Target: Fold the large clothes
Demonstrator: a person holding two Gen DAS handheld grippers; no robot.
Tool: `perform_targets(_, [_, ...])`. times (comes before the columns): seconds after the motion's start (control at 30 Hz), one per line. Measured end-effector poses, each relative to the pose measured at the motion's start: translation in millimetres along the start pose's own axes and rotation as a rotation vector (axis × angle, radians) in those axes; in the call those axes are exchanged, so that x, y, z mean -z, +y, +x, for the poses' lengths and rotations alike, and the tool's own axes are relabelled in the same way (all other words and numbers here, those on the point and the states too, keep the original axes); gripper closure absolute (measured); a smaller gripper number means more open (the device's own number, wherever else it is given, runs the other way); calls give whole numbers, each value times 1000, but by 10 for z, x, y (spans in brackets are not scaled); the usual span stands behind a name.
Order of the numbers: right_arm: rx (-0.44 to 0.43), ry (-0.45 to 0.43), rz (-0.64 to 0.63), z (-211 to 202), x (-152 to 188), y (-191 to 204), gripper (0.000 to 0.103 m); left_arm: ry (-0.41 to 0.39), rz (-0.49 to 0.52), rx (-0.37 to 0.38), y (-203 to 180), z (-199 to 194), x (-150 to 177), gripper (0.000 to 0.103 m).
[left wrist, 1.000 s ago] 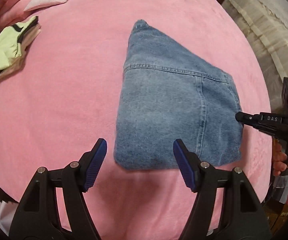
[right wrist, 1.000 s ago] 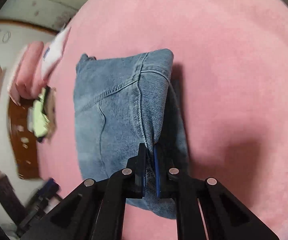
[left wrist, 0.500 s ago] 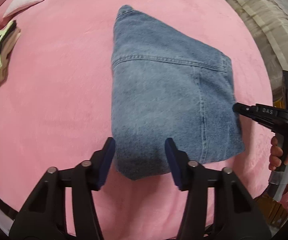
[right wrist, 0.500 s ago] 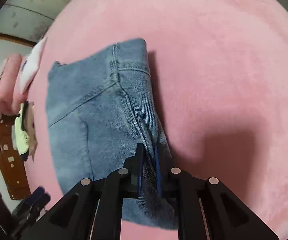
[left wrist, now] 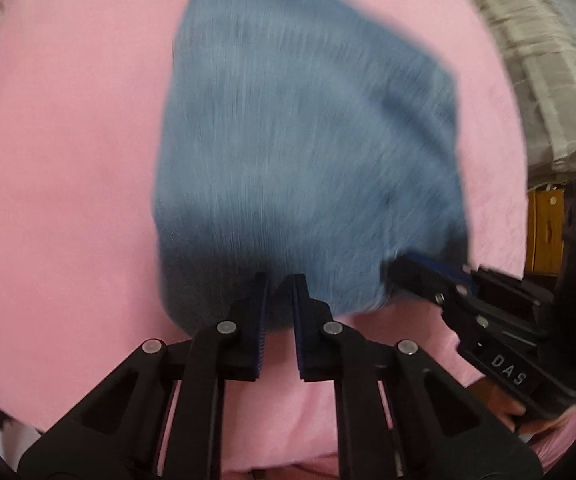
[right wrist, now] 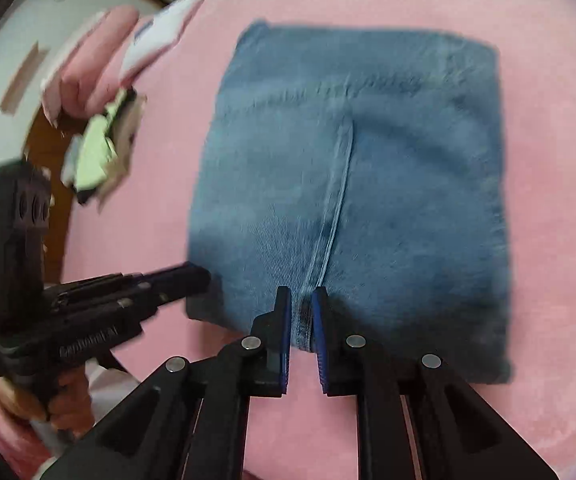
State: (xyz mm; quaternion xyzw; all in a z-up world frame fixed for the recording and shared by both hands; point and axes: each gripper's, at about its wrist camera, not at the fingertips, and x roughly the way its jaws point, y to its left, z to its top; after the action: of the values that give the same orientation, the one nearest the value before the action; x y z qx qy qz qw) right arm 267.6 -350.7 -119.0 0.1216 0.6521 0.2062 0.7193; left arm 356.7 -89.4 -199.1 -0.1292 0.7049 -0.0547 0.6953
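Observation:
The folded blue jeans (left wrist: 308, 152) lie on the pink bedspread (left wrist: 60, 152); they also show in the right wrist view (right wrist: 352, 184), with a seam running down the middle. My left gripper (left wrist: 279, 280) is shut on the near edge of the jeans. My right gripper (right wrist: 301, 294) is shut on the near edge at the seam. Each gripper shows in the other's view: the right gripper (left wrist: 428, 270) at the jeans' right corner, the left gripper (right wrist: 196, 276) at their left corner. Both views are motion-blurred.
A stack of folded clothes (right wrist: 96, 148) and a pink pillow (right wrist: 100, 52) lie at the far left of the bed. A cream cover (left wrist: 528, 60) and wooden furniture (left wrist: 544, 232) stand beyond the bed's right edge.
My left gripper moved forward and closed on the jeans' near edge. My right gripper, holding the jeans, swung round to the same near edge.

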Motion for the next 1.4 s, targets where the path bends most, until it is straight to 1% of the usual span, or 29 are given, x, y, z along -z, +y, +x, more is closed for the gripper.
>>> perform_targets(0.03, [24,20,0,123,26,21,91,3,-8,-8,12,59,26,94])
perform_targets(0.1, [43,58,9,311,45,3,91,-24,-9,-19,23,132,60,94])
perform_targets(0.17, [53,59,-23,340,87,-6,92,-20,-29,-17,30,160,56,95])
perform_targets(0.2, [56,57,-31,328,86,-14,95,-15,-39,-19,27,162,47,96])
perform_targets(0.23, [81,48,-31,294,110,-42,97,-12,-44,-23,25,161,43,98])
perform_targets(0.27, [137,30,-15,236,146,-107,103,-10,-41,-30,28,162,46,102])
perform_targets(0.3, [152,18,7,220,167,-170,103,-8,-41,-22,38,161,54,102])
perform_targets(0.37, [103,-14,101,111,254,-369,103,-12,-77,7,84,133,82,102])
perform_targets(0.43, [107,-32,159,-10,322,-458,103,-14,-99,11,107,85,113,102])
perform_targets(0.5, [148,-59,176,-108,377,-456,103,-19,-88,-17,111,34,128,102])
perform_targets(0.53, [169,-70,180,-170,416,-446,103,-25,-83,-43,114,0,132,102])
perform_targets(0.57, [207,-77,181,-223,452,-430,103,-29,-89,-54,131,-41,135,102])
perform_targets(0.6, [226,-81,182,-194,441,-447,103,-34,-102,-64,166,-84,136,102])
perform_targets(0.63, [241,-83,182,-189,440,-446,103,-38,-111,-87,203,-115,133,102])
perform_targets(0.67, [274,-84,172,-243,460,-390,103,-42,-110,-137,221,-160,132,103])
perform_targets(0.7, [313,-84,159,-265,454,-326,103,-53,-98,-149,233,-214,131,103])
perform_targets(0.73, [344,-91,137,-321,452,-255,103,-63,-85,-124,246,-259,133,103])
perform_targets(0.77, [316,-110,116,-398,457,-211,103,-86,-59,-72,216,-341,133,103])
perform_targets(0.8, [265,-125,99,-515,468,-196,103,-105,-35,-35,180,-410,125,103])
perform_targets(0.83, [196,-137,75,-599,478,-153,103,-120,0,3,122,-463,110,103])
perform_targets(0.87, [108,-138,40,-634,455,-72,103,-114,36,40,57,-479,78,103])
perform_targets(0.9, [60,-126,18,-616,422,0,103,-99,63,60,4,-464,27,103])
perform_targets(0.93, [10,-111,-5,-568,374,80,103,-91,75,55,-27,-439,-14,103])
perform_targets(1.0, [-73,-81,-5,-395,266,194,103,-89,87,28,-81,-315,-157,103])
perform_targets(1.07, [-133,-60,23,-207,114,219,103,-92,64,40,-26,-203,-301,103])
perform_targets(1.2, [-163,-98,76,102,-236,209,103,-119,21,99,127,20,-682,103])
perform_targets(1.23, [-161,-112,87,173,-338,192,103,-128,20,126,137,48,-797,103])
perform_targets(1.3, [-160,-134,106,306,-560,137,103,-145,31,146,178,88,-960,103])
perform_targets(1.4, [-194,-189,156,415,-826,109,103,-178,39,172,177,78,-1251,103])
